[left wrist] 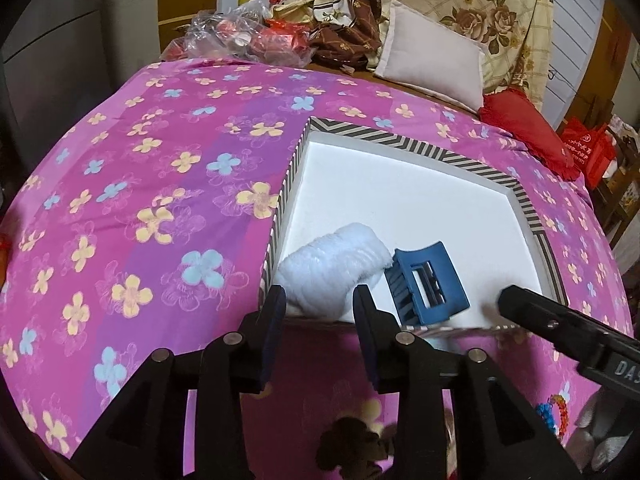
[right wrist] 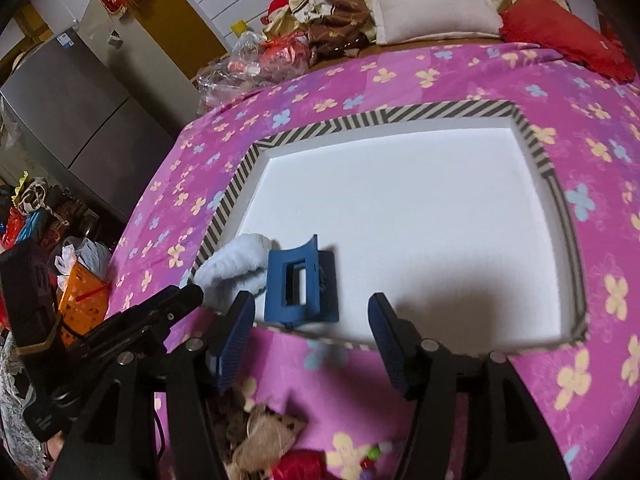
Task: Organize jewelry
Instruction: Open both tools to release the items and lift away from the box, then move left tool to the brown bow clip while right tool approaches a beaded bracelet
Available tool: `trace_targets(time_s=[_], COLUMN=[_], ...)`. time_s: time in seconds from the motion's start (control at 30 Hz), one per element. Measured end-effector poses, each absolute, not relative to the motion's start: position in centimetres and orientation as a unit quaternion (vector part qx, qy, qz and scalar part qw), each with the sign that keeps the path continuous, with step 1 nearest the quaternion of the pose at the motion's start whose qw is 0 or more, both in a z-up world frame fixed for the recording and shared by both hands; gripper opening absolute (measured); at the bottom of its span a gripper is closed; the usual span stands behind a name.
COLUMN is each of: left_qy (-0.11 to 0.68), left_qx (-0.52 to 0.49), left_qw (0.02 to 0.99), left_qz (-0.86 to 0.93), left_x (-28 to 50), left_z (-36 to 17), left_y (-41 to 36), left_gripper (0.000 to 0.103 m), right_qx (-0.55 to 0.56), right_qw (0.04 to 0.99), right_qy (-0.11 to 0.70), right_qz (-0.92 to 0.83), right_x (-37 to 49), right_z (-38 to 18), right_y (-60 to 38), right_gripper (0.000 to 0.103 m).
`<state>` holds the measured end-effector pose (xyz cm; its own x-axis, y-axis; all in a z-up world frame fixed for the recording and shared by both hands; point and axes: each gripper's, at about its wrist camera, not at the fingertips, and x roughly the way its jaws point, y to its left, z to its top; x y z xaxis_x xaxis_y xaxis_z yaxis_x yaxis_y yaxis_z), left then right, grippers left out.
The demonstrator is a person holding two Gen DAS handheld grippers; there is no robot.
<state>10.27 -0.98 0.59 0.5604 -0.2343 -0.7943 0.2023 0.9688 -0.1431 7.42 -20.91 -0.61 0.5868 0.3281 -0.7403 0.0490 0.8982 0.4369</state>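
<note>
Both items sit in the striped box [left wrist: 400,140]: white scrunchie [left wrist: 336,264] just ahead of the spread left hand-held gripper [left wrist: 320,304], blue claw clip [right wrist: 298,280] ahead of the spread, empty right hand-held gripper [right wrist: 312,316]. Next: fetch more accessories nearer the person.

The shallow white tray with a black-and-white striped rim [right wrist: 320,126] lies on the bed's pink flowered cover [left wrist: 160,168], and most of its floor is bare: the far and right-hand parts lie free for a gripper coming from above. Only the near left corner is crowded, where the fluffy white scrunchie [left wrist: 332,268] sits against the rim, with the blue rectangular hair claw clip [right wrist: 298,280] just beside it. The low rim rings every side. The cover left of the tray is bare too; a white pillow [left wrist: 432,56], a red cushion [left wrist: 528,128] and crumpled plastic bags [left wrist: 240,32] crowd the far edge.
</note>
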Motion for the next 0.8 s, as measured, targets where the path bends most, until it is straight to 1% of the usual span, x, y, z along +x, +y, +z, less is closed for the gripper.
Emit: trace_targets(time_s=[0.1, 0.23, 0.47, 0.63, 0.8], left_qy=[0.444, 0.429, 0.404, 0.389, 0.383], left_qx=[-0.014, 0.001, 0.023, 0.049, 0.049], left_qw=[0.888, 0.896, 0.908, 0.915, 0.918], left_qz=[-0.122, -0.115, -0.109, -0.095, -0.094], left_x=[9.0, 7.0, 2.9, 0.4, -1.5], left_z=[1.4, 2.5, 3.8, 4.1, 4.4], left_y=[-0.9, -1.0, -1.4, -1.9, -1.8], left_gripper=[0.037, 0.037, 0.037, 0.037, 0.037], right_qx=[0.207, 0.195, 0.174, 0.165, 0.154], right_qw=[0.868, 0.874, 0.881, 0.882, 0.885], right_qy=[0.443, 0.437, 0.434, 0.435, 0.434], right_qz=[0.082, 0.082, 0.075, 0.073, 0.067], right_x=[5.7, 3.4, -0.7, -2.7, -4.5], right_z=[0.2, 1.2, 1.6, 1.6, 1.6], right_y=[-21.4, -21.8, -21.4, -20.9, -20.8], right_gripper=[0.063, 0.067, 0.07, 0.071, 0.071])
